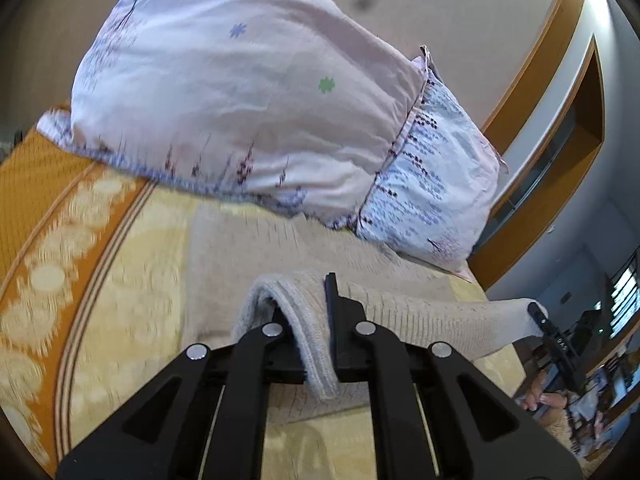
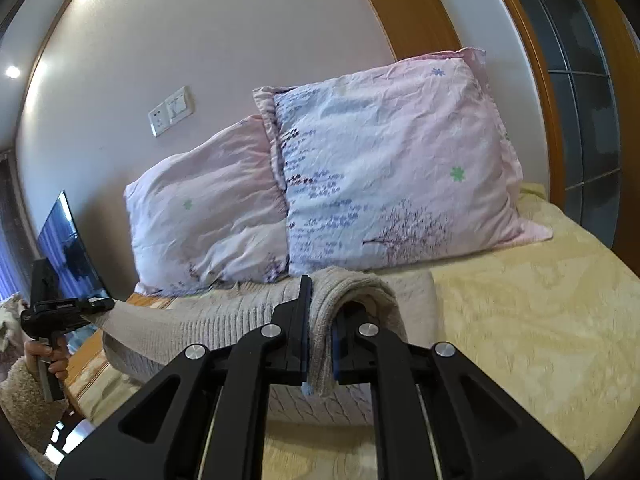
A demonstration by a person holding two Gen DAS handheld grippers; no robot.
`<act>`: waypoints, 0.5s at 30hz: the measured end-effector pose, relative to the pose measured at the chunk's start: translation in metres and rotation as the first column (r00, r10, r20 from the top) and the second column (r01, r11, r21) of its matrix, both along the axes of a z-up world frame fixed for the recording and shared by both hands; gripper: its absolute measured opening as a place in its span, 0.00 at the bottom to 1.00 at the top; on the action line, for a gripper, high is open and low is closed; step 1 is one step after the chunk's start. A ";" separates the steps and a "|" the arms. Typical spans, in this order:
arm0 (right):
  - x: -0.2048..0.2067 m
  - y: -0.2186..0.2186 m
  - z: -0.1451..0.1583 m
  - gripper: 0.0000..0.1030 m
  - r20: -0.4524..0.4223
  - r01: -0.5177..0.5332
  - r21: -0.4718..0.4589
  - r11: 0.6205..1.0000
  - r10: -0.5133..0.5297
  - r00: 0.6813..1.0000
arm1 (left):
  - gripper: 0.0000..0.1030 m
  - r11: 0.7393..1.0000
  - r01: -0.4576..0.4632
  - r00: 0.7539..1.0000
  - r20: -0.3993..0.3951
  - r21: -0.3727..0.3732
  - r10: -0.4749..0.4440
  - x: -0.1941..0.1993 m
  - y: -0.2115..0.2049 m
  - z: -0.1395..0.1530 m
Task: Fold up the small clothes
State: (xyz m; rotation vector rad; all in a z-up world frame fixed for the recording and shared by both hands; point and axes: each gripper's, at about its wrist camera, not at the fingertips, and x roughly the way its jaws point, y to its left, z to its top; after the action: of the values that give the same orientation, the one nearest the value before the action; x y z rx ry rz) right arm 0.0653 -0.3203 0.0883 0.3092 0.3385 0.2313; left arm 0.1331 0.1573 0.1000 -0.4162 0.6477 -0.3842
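A beige ribbed knit garment (image 1: 420, 312) lies on the bed in front of the pillows; it also shows in the right wrist view (image 2: 224, 320). My left gripper (image 1: 312, 320) is shut on one edge of it, the knit draped over the left finger. My right gripper (image 2: 320, 320) is shut on the other edge, the knit looped over the right finger. The held edge is lifted and stretched between both grippers. The right gripper shows at the right of the left wrist view (image 1: 540, 316); the left gripper shows at the left of the right wrist view (image 2: 96, 306).
Two pink floral pillows (image 2: 392, 168) (image 2: 208, 216) lean on the wall behind the garment. A yellow bedspread (image 2: 540, 300) with an orange border (image 1: 44, 184) covers the bed. A wooden door frame (image 2: 532, 80) stands at right, a TV screen (image 2: 68, 244) at left.
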 end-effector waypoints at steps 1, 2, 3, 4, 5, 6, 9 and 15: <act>0.004 0.000 0.001 0.08 -0.001 0.005 0.001 1.000 -0.005 1.000 | 0.06 1.000 -0.004 1.000 0.006 0.011 0.004 0.006 -0.002 0.003; 0.010 0.000 0.001 0.08 -0.003 0.011 0.006 1.000 -0.011 1.000 | 0.06 1.000 -0.007 1.000 0.008 0.016 0.007 0.012 -0.003 0.005; 0.013 0.000 0.001 0.08 -0.004 0.015 0.010 1.000 -0.015 1.000 | 0.06 1.000 -0.010 1.000 0.008 0.019 0.010 0.018 -0.004 0.006; 0.017 0.000 0.001 0.08 -0.006 0.021 0.011 1.000 -0.021 1.000 | 0.06 1.000 -0.013 1.000 0.006 0.021 0.012 0.023 -0.005 0.007; 0.023 0.000 0.001 0.08 -0.012 0.029 0.012 1.000 -0.029 1.000 | 0.06 1.000 -0.015 1.000 0.004 0.023 0.015 0.028 -0.005 0.007; 0.026 0.000 0.000 0.08 -0.016 0.034 0.012 0.999 -0.033 0.999 | 0.06 0.999 -0.019 1.000 0.002 0.025 0.019 0.034 -0.006 0.007; 0.042 -0.002 -0.001 0.08 -0.031 0.047 0.024 0.999 -0.046 0.998 | 0.06 0.999 -0.026 1.000 0.000 0.034 0.026 0.048 -0.009 0.006; 0.083 -0.003 -0.013 0.08 -0.085 0.067 0.038 0.997 -0.064 0.994 | 0.06 0.998 -0.055 0.998 -0.039 0.016 0.055 0.082 -0.007 -0.011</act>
State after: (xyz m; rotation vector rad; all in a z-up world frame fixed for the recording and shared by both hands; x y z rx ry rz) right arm 0.1480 -0.3232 0.0752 0.3701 0.4060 0.1610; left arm 0.2155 0.1498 0.0887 -0.4276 0.6751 -0.3196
